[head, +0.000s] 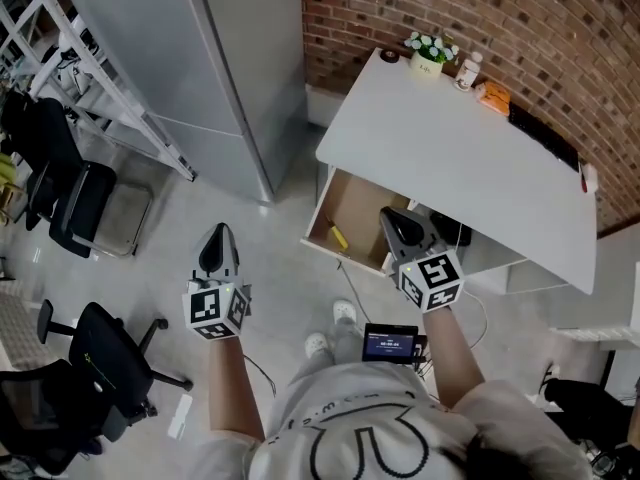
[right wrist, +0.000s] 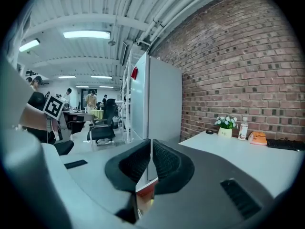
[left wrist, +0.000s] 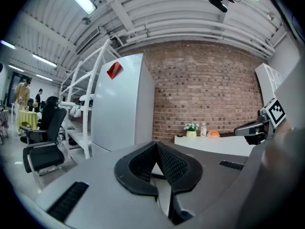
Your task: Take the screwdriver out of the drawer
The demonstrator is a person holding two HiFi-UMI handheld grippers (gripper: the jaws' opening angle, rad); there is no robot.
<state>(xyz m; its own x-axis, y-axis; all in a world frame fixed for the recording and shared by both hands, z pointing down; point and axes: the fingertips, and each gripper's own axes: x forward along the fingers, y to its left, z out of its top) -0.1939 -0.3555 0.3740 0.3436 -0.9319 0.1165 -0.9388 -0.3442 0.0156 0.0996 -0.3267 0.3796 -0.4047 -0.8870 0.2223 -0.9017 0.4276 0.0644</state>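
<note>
Under the white table [head: 450, 158] a wooden drawer [head: 362, 206] stands pulled out. A yellow-handled screwdriver [head: 338, 236] lies inside it, near its front left corner. My right gripper [head: 388, 215] hangs over the drawer's right part, jaws shut and empty, to the right of the screwdriver. In the right gripper view that gripper [right wrist: 150, 143] points over the table [right wrist: 248, 151], with a sliver of the drawer below its fingers. My left gripper [head: 218, 232] is over the bare floor left of the drawer, also shut on nothing. The left gripper view shows this gripper [left wrist: 156, 145] aimed at the table [left wrist: 214, 145].
A tall grey cabinet [head: 230, 58] stands left of the table against the brick wall [head: 480, 8]. A flower pot [head: 430, 53], a bottle [head: 466, 70] and an orange item [head: 494, 95] sit at the table's far edge. Black office chairs [head: 95, 368] and a white rack [head: 100, 78] fill the left side.
</note>
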